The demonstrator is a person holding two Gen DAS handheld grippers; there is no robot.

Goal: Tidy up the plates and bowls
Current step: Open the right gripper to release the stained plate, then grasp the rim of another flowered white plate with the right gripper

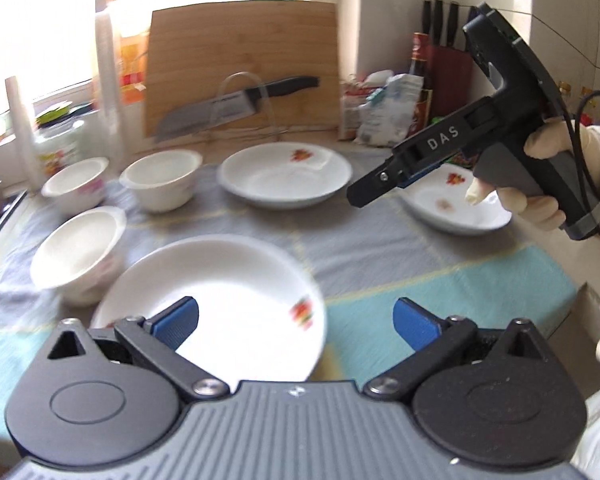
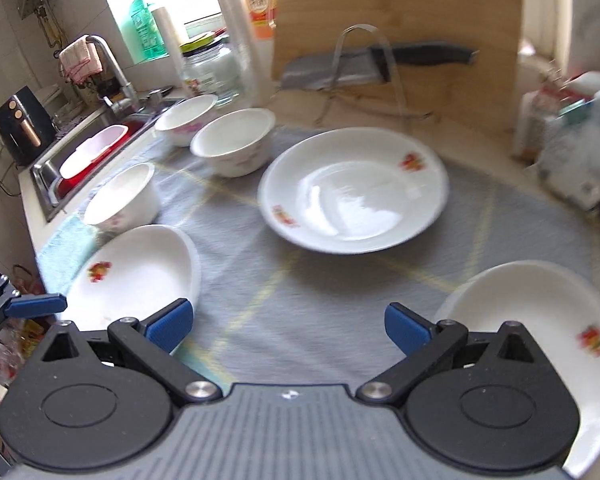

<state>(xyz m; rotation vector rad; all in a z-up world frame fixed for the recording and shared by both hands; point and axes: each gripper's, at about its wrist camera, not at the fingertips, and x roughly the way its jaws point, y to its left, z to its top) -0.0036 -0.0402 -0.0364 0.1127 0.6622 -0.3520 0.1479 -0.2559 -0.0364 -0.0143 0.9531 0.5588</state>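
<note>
Three white flower-printed plates lie on a grey and teal cloth: a near-left plate, a middle plate and a right plate. Three white bowls stand at the left; they also show in the right wrist view. My left gripper is open and empty over the near-left plate's right rim. My right gripper is open and empty above bare cloth; it also shows in the left wrist view, over the right plate.
A wooden cutting board with a knife on a clear stand leans at the back. Bags and bottles and a knife block stand back right. A sink with a faucet lies left. The counter edge runs at the right.
</note>
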